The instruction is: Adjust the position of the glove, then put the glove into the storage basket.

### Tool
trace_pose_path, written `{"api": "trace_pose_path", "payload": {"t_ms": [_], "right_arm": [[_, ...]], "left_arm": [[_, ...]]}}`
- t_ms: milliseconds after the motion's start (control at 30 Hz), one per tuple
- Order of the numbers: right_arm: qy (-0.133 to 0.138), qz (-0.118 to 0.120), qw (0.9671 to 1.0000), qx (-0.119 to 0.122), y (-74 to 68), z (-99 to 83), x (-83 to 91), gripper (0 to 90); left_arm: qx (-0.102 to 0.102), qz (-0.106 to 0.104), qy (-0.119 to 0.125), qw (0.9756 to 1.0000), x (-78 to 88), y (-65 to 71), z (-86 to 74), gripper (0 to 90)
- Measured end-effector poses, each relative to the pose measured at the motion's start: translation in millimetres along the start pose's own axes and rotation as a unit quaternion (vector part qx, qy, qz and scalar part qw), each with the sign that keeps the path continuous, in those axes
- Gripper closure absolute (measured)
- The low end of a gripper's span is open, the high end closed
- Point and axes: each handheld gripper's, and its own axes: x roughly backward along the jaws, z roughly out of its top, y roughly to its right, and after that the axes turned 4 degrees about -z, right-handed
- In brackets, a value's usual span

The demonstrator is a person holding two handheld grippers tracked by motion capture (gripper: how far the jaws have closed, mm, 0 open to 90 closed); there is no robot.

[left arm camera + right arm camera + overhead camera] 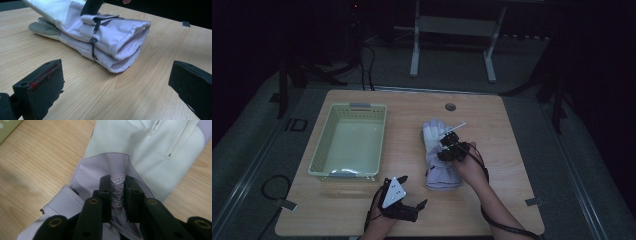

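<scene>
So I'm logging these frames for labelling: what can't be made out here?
- Glove: underside against the table in all views; its fingers cut off by the right gripper view's top edge.
- Basket: contents washed out by glare, high view.
- Logo patch: sides covered by the right gripper.

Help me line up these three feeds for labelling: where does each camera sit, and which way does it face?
High view: above the person's side, facing forward and down on the wooden table, basket, gloves; both forearms show.
Left gripper view: rides the left gripper, low over the table, facing the gloves' cuffs; its open jaws show.
Right gripper view: rides the right gripper, looking down its jaws pinching the glove fabric.
All three share the gloves.
</scene>
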Motion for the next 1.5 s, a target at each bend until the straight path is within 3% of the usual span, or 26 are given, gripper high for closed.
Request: {"api": "trace_pose_path", "payload": {"t_ms": [233,367,400,433,467,500,533,567,600,633,667,733,800,867,900,933,1000,1067,1167,1300,1367,1433,1500], "right_arm": [[0.001,-0.001,1.0000,0.000,-2.3,0.5,-4.2,70.6],[0.022,0.008,0.9997,-0.003,-0.3,-1.6,0.1,61.7],[0.032,0.013,0.9994,0.003,0.5,-3.2,3.8,53.1],[0.032,0.013,0.9994,0.003,0.5,-3.2,3.8,53.1],[0.045,0.021,0.9987,0.008,1.6,-4.9,7.4,44.3],[0.045,0.021,0.9987,0.008,1.6,-4.9,7.4,44.3],[0.059,0.031,0.9978,0.005,3.9,-6.4,11.8,35.4],[0.059,0.031,0.9978,0.005,3.9,-6.4,11.8,35.4],[0.070,0.050,0.9963,0.007,6.9,-8.4,16.3,23.4],[0.070,0.050,0.9963,0.007,6.9,-8.4,16.3,23.4],[0.084,0.063,0.9945,0.010,9.9,-11.5,20.5,16.1],[0.092,0.065,0.9936,0.009,11.1,-13.3,22.0,13.9],[0.101,0.065,0.9925,0.025,15.5,-17.9,25.6,14.1],[0.132,0.087,0.9869,0.031,23.7,-26.9,32.1,14.3],[0.136,0.086,0.9864,0.034,25.0,-28.5,33.0,14.4],[0.154,0.078,0.9839,0.048,28.9,-34.4,36.5,14.7],[0.157,0.075,0.9834,0.052,30.2,-36.6,38.1,14.7],[0.166,0.066,0.9815,0.069,34.1,-42.5,42.8,14.1],[0.174,0.057,0.9802,0.076,39.9,-49.8,49.9,14.0],[0.192,0.047,0.9790,0.049,52.4,-59.3,57.7,12.3],[0.200,0.050,0.9780,0.036,57.1,-61.9,60.3,10.8],[0.208,0.055,0.9761,0.032,59.3,-63.6,62.0,10.8],[0.208,0.048,0.9763,0.034,58.4,-63.5,61.4,11.0]], "left_arm": [[0.001,0.002,0.000,1.0000,0.3,-0.5,0.0,0.0],[0.002,0.004,0.000,1.0000,0.5,-0.8,-0.1,0.0],[0.002,0.003,0.000,1.0000,0.6,-1.0,-0.1,0.0],[0.002,0.004,-0.001,1.0000,0.7,-1.2,-0.1,0.0],[0.001,0.007,-0.002,1.0000,0.7,-1.5,0.0,0.0],[0.001,0.007,-0.002,1.0000,0.7,-1.5,0.0,0.0],[-0.002,0.016,-0.004,0.9999,0.3,-0.7,0.2,0.0],[-0.003,0.018,-0.005,0.9998,0.1,-0.2,0.2,0.0],[-0.011,0.016,-0.009,0.9998,-0.8,1.1,0.6,0.0],[-0.011,0.016,-0.009,0.9998,-0.8,1.1,0.6,0.0],[-0.012,0.017,-0.012,0.9997,-1.4,1.8,0.9,0.0],[-0.009,0.017,-0.013,0.9997,-1.7,1.3,1.0,0.0],[-0.001,0.013,-0.010,0.9999,-1.8,-0.6,1.0,0.0],[0.006,0.006,-0.011,0.9999,-1.1,-3.2,1.2,0.0],[0.009,0.004,-0.013,0.9999,-0.9,-3.9,1.7,0.0],[0.001,0.005,-0.016,0.9999,-0.4,-4.6,4.0,0.0],[-0.005,0.010,-0.010,0.9999,0.6,-4.6,6.0,0.0],[0.002,0.014,-0.006,0.9999,2.0,-5.9,11.2,0.0],[0.014,0.027,-0.010,0.9995,3.8,-5.1,17.9,0.2],[0.018,0.030,-0.030,0.9989,3.7,-3.1,32.4,0.6],[0.027,0.016,-0.042,0.9986,0.2,-5.7,39.9,0.6],[0.033,0.015,-0.056,0.9978,-5.3,-7.4,46.0,0.6],[0.032,0.015,-0.064,0.9973,-9.7,-7.8,51.1,0.6]]}}
